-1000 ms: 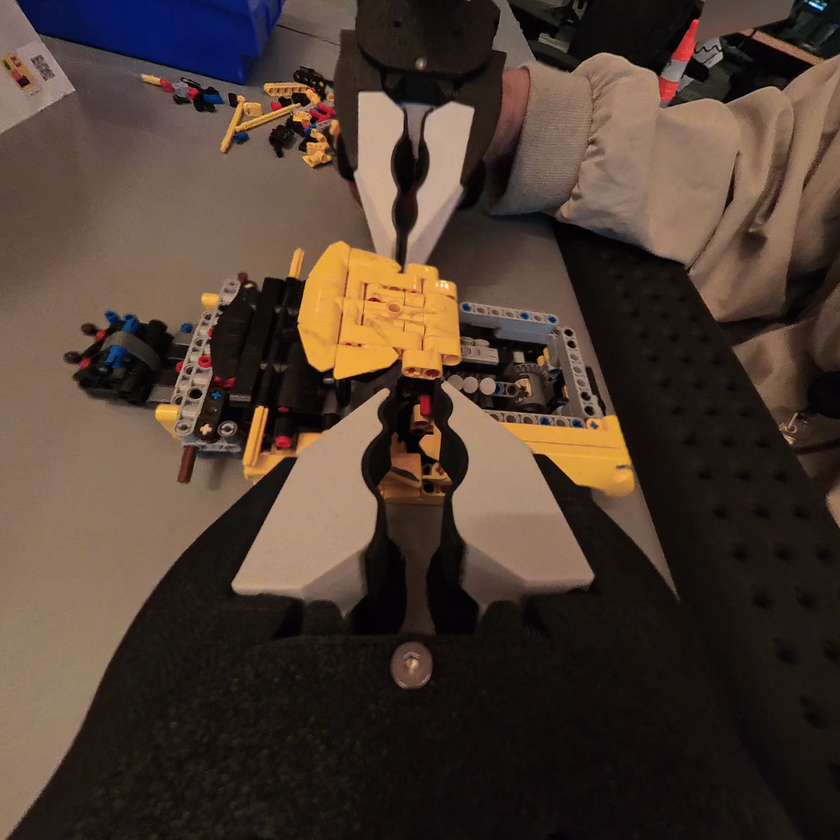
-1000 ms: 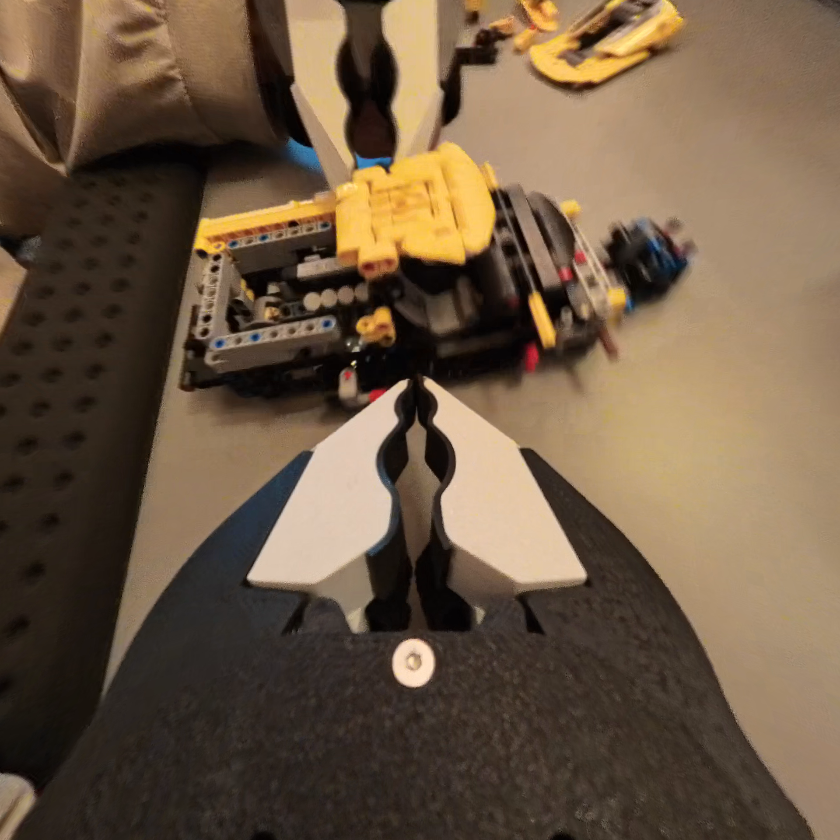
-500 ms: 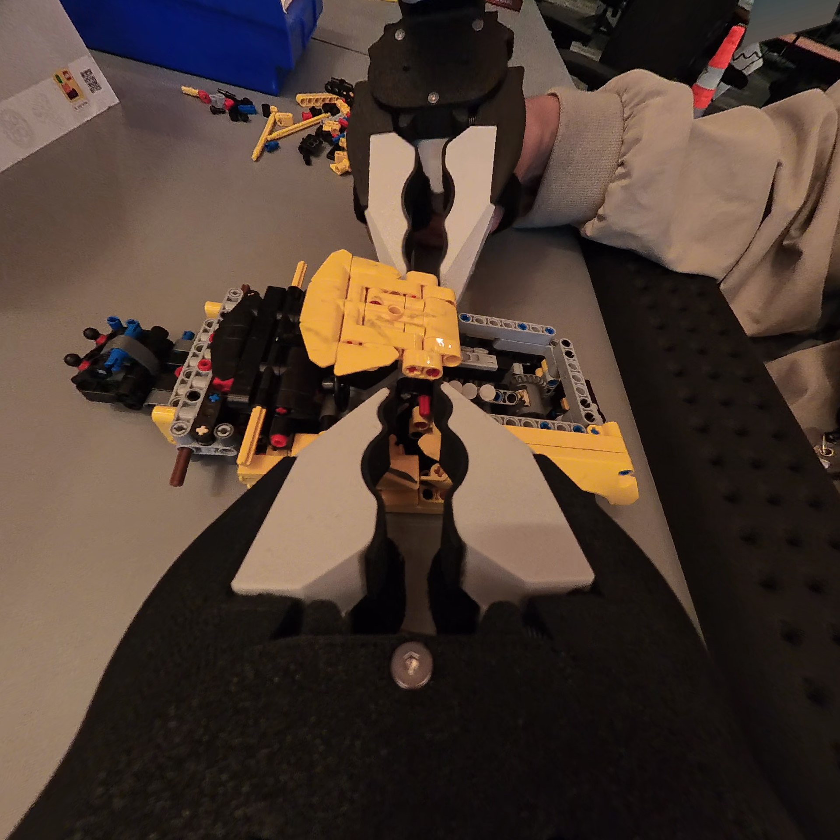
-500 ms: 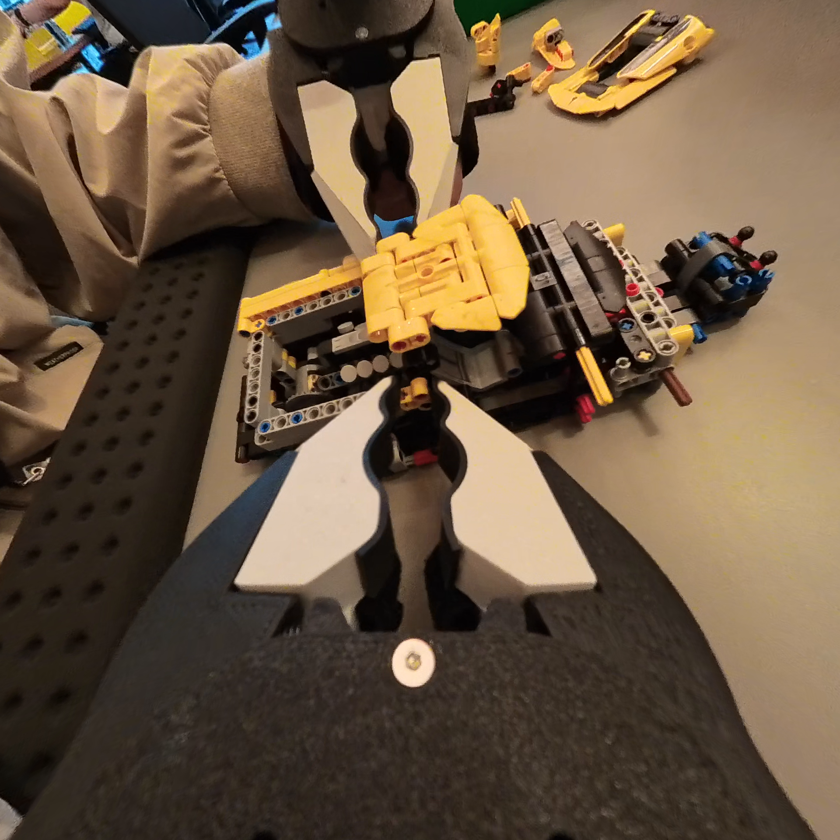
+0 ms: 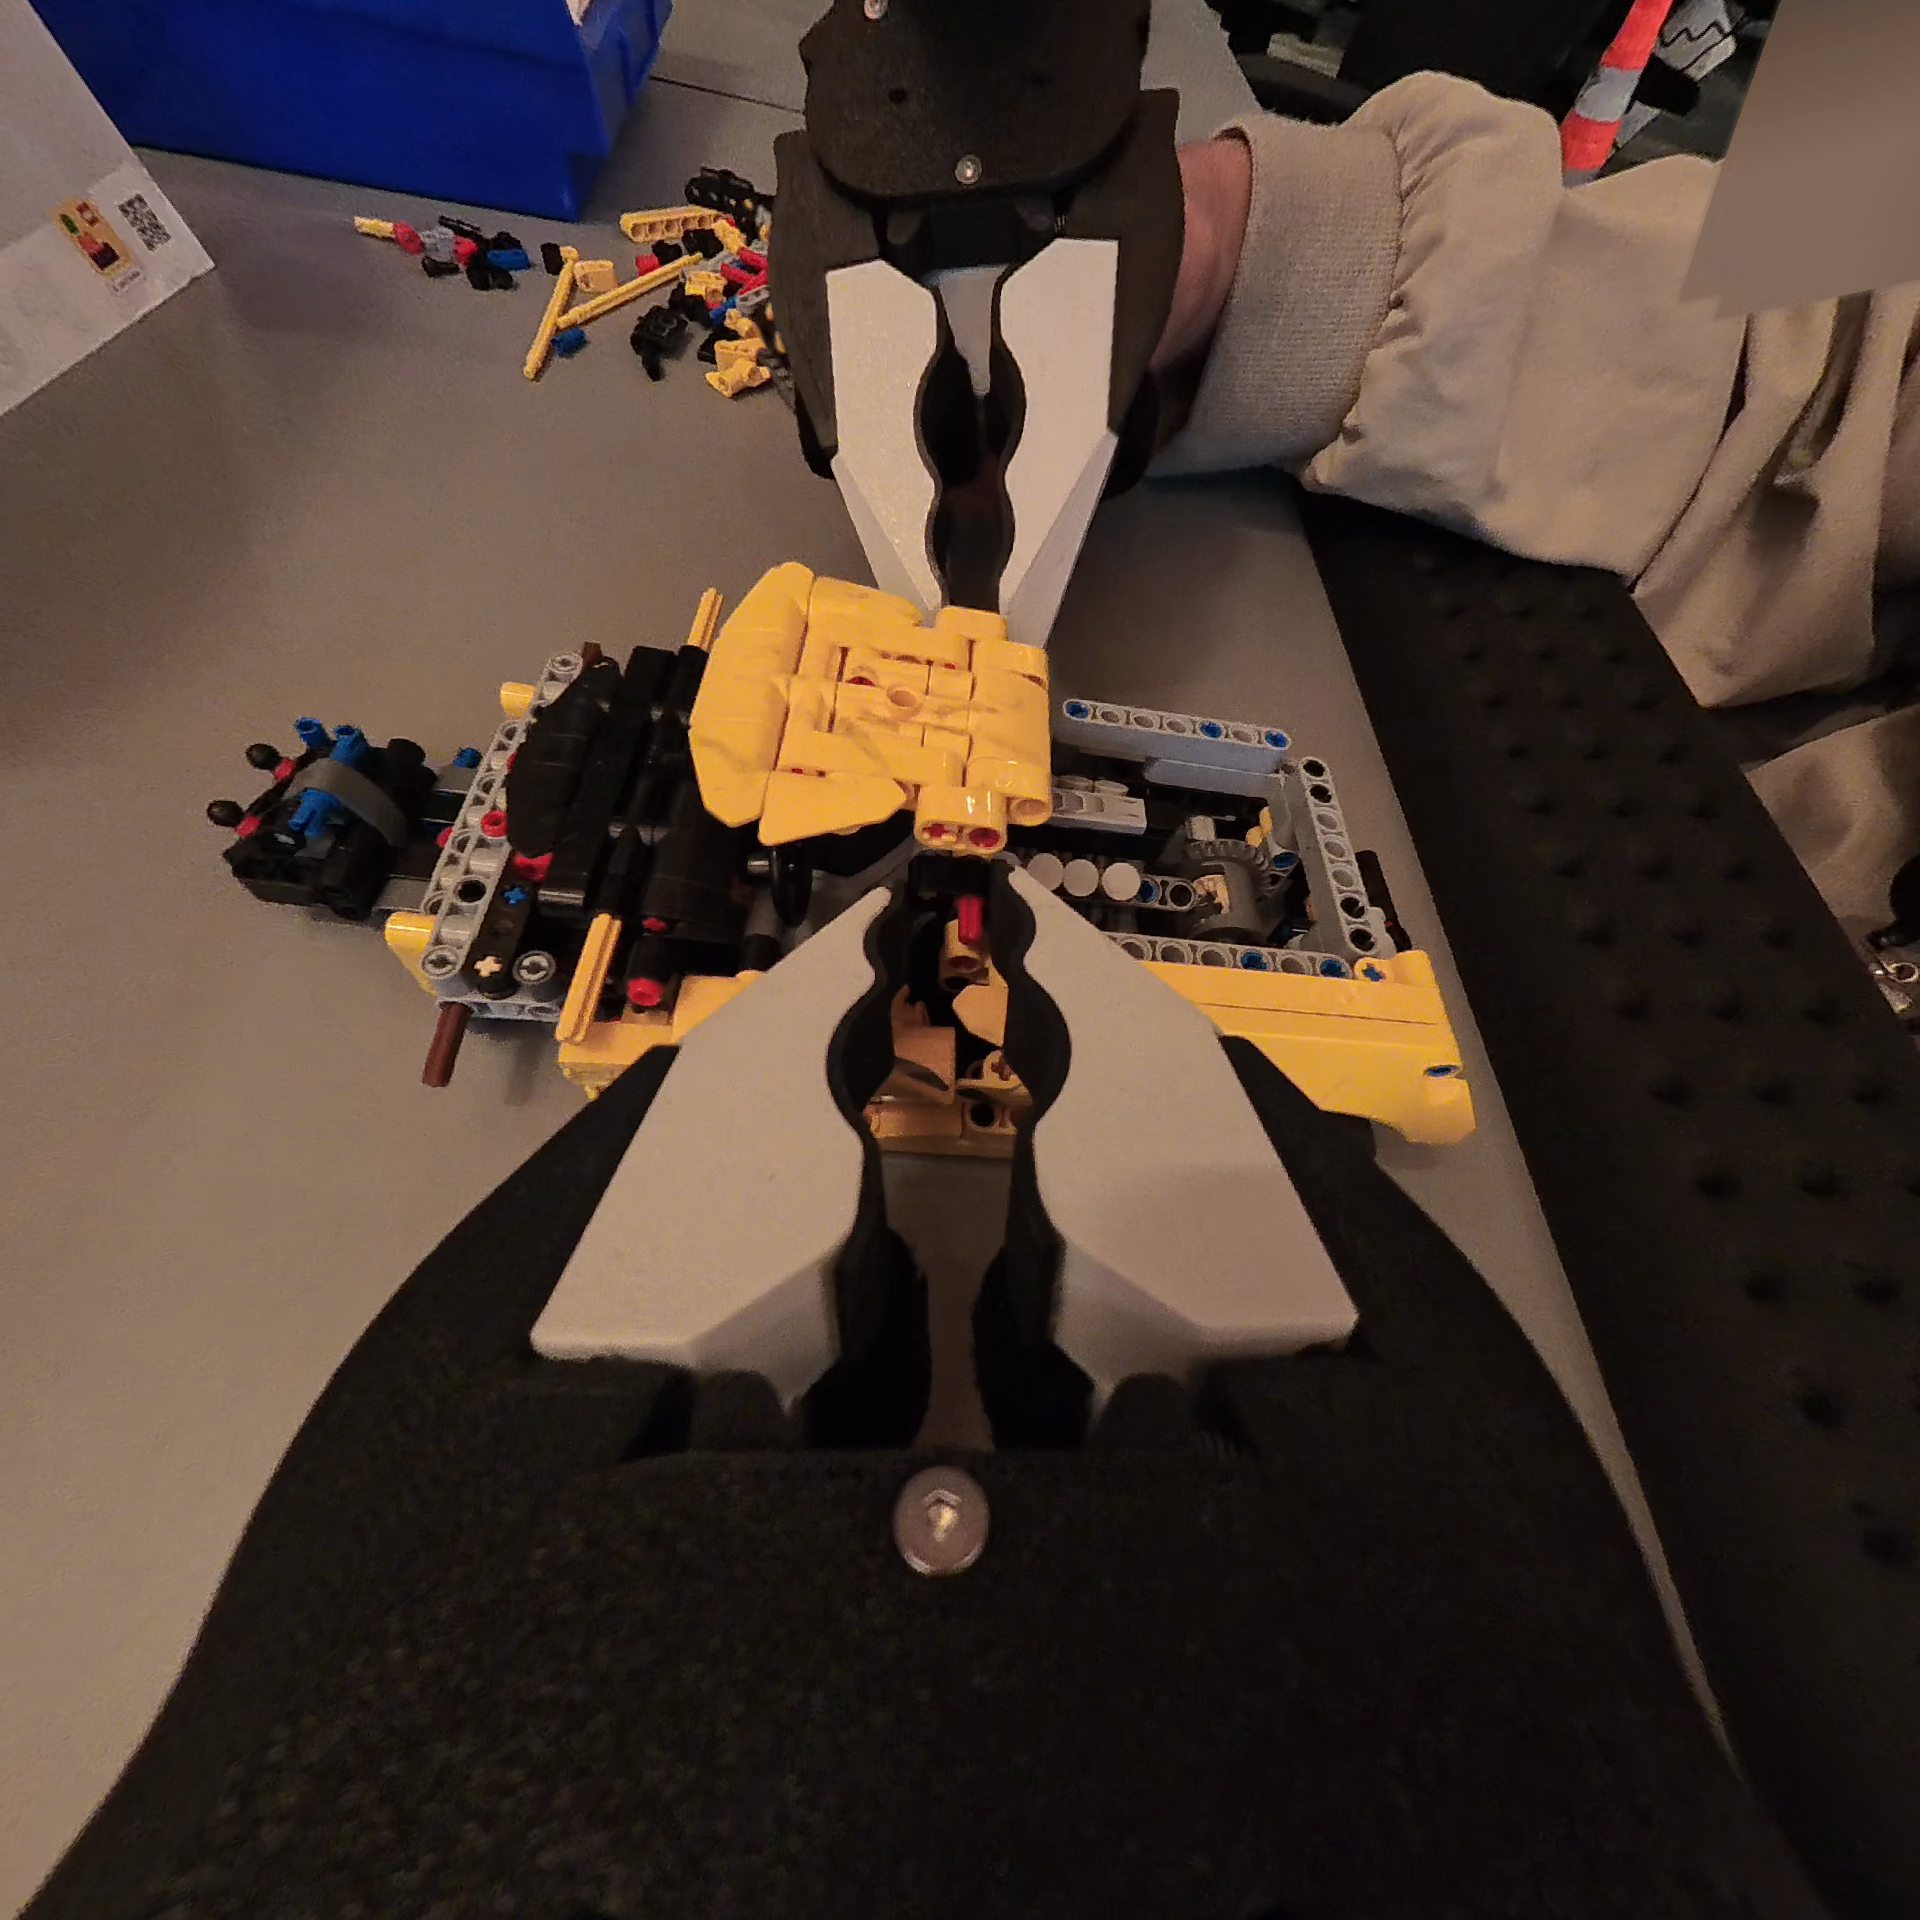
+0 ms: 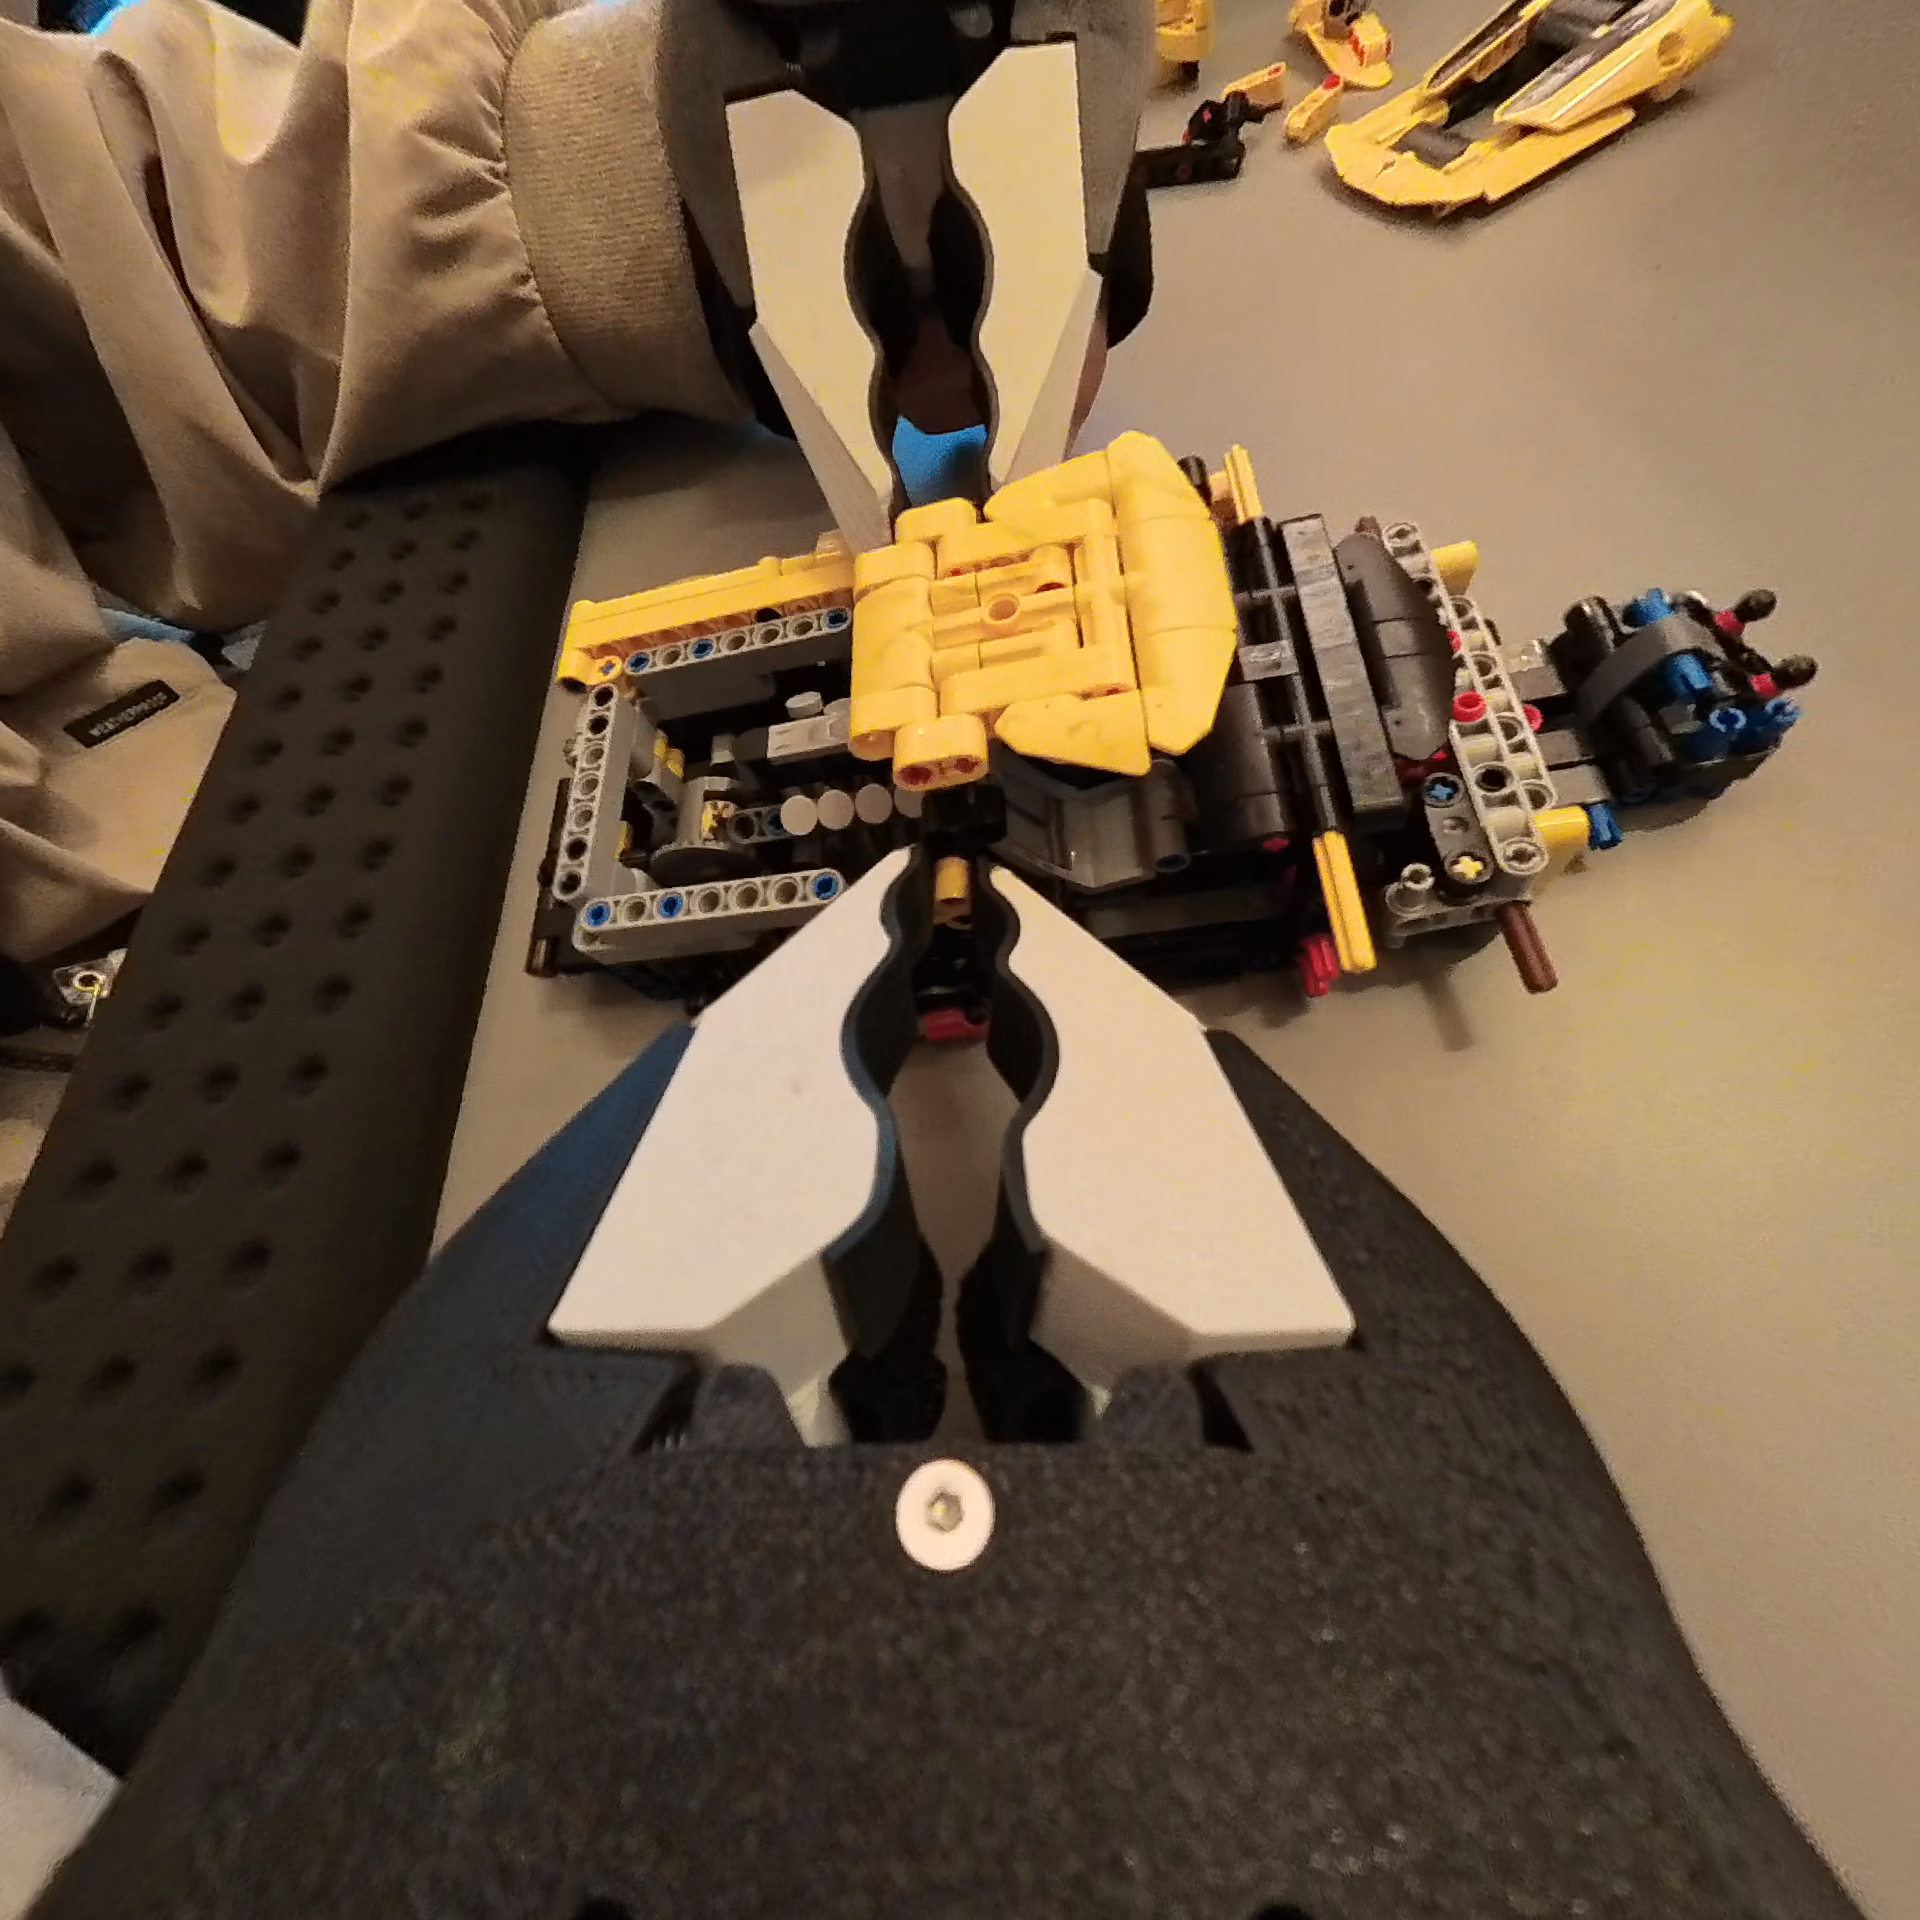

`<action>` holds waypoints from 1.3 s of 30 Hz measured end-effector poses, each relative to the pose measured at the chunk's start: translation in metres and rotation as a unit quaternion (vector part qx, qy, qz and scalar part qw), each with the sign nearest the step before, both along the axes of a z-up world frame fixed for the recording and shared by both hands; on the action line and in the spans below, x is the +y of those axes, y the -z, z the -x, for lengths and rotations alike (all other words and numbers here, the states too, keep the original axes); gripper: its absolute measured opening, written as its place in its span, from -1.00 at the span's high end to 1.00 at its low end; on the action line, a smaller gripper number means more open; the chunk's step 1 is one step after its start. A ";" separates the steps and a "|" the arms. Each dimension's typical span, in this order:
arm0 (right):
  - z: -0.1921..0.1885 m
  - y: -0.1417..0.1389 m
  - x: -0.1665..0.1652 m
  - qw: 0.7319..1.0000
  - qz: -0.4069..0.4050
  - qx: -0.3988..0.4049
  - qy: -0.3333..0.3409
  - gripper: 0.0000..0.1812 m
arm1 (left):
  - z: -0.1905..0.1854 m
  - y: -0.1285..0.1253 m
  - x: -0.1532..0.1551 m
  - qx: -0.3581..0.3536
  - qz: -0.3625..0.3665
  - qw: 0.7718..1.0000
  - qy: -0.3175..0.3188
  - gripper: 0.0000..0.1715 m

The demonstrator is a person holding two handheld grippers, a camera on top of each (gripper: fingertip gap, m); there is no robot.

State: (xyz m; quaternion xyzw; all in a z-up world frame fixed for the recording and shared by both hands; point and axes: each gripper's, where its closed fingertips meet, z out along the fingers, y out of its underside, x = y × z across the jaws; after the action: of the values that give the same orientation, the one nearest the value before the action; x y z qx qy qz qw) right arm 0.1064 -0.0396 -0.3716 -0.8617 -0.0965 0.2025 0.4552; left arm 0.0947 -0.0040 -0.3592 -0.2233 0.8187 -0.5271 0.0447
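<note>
A yellow, black and grey brick-built vehicle chassis (image 5: pixel 1226 831) lies on the grey table, with a yellow roof panel (image 5: pixel 894 727) on top. My left gripper (image 5: pixel 951 888) meets it from the near side, jaws closed to a narrow gap on a small yellow and red connector (image 5: pixel 966 961) at its edge. My right gripper (image 5: pixel 977 615) faces it from the far side, tips on the panel's far edge. In the right wrist view the right gripper (image 6: pixel 948 862) pinches a small yellow piece (image 6: pixel 951 883) on the chassis (image 6: pixel 1330 675) side. The left gripper (image 6: pixel 940 488) stands opposite, behind the panel.
A black perforated mat (image 5: pixel 1662 935) runs along the table edge by the chassis, also in the right wrist view (image 6: pixel 260 935). Loose small bricks (image 5: pixel 644 281), a blue bin (image 5: pixel 364 94) and a paper sheet (image 5: pixel 62 239) lie beyond. A yellow body shell (image 6: pixel 1507 104) lies far off. Beige sleeves (image 5: pixel 1455 312) hold the grippers.
My right gripper was shut and short of the chassis, then opened and moved in, and now its jaws have narrowed around the small yellow piece. My left gripper and the chassis have stayed put.
</note>
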 end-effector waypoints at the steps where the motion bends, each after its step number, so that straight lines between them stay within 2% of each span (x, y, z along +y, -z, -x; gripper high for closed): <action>1: 0.001 -0.001 -0.001 1.000 0.004 -0.001 -0.004 0.94 | 0.001 0.000 -0.001 0.000 -0.001 1.000 0.002 0.84; 4: 0.000 0.000 0.001 1.000 0.009 0.002 0.014 0.94 | -0.001 0.000 -0.002 0.012 0.013 1.000 -0.005 0.84; 8: 0.000 0.000 0.003 0.996 0.073 -0.038 0.035 0.92 | -0.001 -0.001 -0.002 0.012 0.007 1.000 -0.008 0.84; 11: 0.000 0.001 0.002 0.990 0.111 -0.081 0.026 0.92 | -0.001 -0.001 -0.003 0.009 0.001 1.000 -0.010 0.85; 13: 0.000 0.001 0.000 0.992 0.110 -0.067 0.017 0.92 | 0.000 0.000 -0.002 0.005 0.003 1.000 -0.008 0.84; 16: 0.006 0.001 -0.009 0.993 0.111 -0.039 -0.004 0.93 | 0.006 -0.001 -0.005 0.007 0.012 1.000 0.009 0.84; 17: 0.001 0.008 -0.019 0.988 0.144 -0.054 -0.003 0.95 | 0.007 -0.001 -0.003 0.007 0.010 1.000 0.010 0.84; 18: -0.015 0.030 -0.043 0.974 0.209 -0.093 0.007 0.89 | 0.005 -0.002 0.007 0.008 0.010 1.000 -0.001 0.84; 19: -0.019 0.021 -0.051 0.983 0.179 -0.024 0.037 0.95 | 0.000 -0.003 0.024 0.007 0.010 1.000 -0.029 0.85; 20: -0.017 0.004 -0.052 0.990 0.130 0.012 0.044 0.95 | -0.006 -0.002 0.039 -0.001 0.007 0.998 -0.057 0.85; 21: -0.022 -0.027 -0.045 0.997 0.048 0.003 0.066 0.95 | -0.008 -0.002 0.045 -0.004 0.006 0.998 -0.063 0.84; 22: -0.029 -0.040 -0.042 0.996 0.015 -0.034 0.077 0.94 | -0.007 -0.003 0.044 0.000 0.003 0.998 -0.056 0.85; 23: -0.036 -0.041 -0.039 0.995 0.005 -0.045 0.088 0.94 | -0.006 -0.002 0.040 0.003 0.002 0.999 -0.048 0.85; 24: -0.038 -0.036 -0.040 0.996 0.019 -0.016 0.086 0.94 | -0.005 -0.002 0.033 0.008 0.009 0.999 -0.040 0.85; 25: -0.033 -0.037 -0.040 0.997 0.017 0.029 0.072 0.95 | -0.003 -0.001 0.027 0.015 0.019 0.999 -0.030 0.85; 28: -0.031 -0.046 -0.043 0.995 -0.017 0.072 0.064 0.94 | -0.002 -0.002 0.017 0.012 0.014 1.000 -0.025 0.84; 30: -0.024 -0.068 -0.046 0.985 -0.063 0.157 0.034 0.95 | -0.002 -0.002 0.014 0.014 0.013 0.999 -0.027 0.84; 32: -0.013 -0.100 -0.055 0.963 -0.128 0.237 -0.024 0.95 | -0.003 -0.002 0.011 0.018 0.021 0.999 -0.029 0.84; 34: -0.013 -0.112 -0.059 0.954 -0.162 0.248 -0.039 0.94 | -0.002 -0.002 0.010 0.018 0.026 0.999 -0.027 0.84; 35: -0.020 -0.108 -0.058 0.959 -0.156 0.235 -0.018 0.95 | -0.002 -0.002 0.010 0.016 0.026 0.999 -0.027 0.84; 37: -0.052 -0.081 -0.060 0.981 -0.096 0.149 0.082 0.94 | -0.002 -0.002 0.011 0.013 0.028 0.999 -0.027 0.84; 38: -0.079 -0.066 -0.069 0.983 -0.059 0.081 0.155 0.93 | -0.002 -0.002 0.011 0.011 0.030 0.999 -0.026 0.84; 39: -0.115 -0.054 -0.087 0.968 -0.024 0.008 0.251 0.93 | -0.002 -0.002 0.012 0.008 0.029 0.999 -0.026 0.84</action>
State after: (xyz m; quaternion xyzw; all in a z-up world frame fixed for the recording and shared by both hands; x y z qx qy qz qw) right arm 0.2214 -0.1267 -0.3181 -0.8456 0.1219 0.0860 0.5126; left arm 0.0969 0.0079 -0.3577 -0.2503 0.7975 -0.5471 0.0454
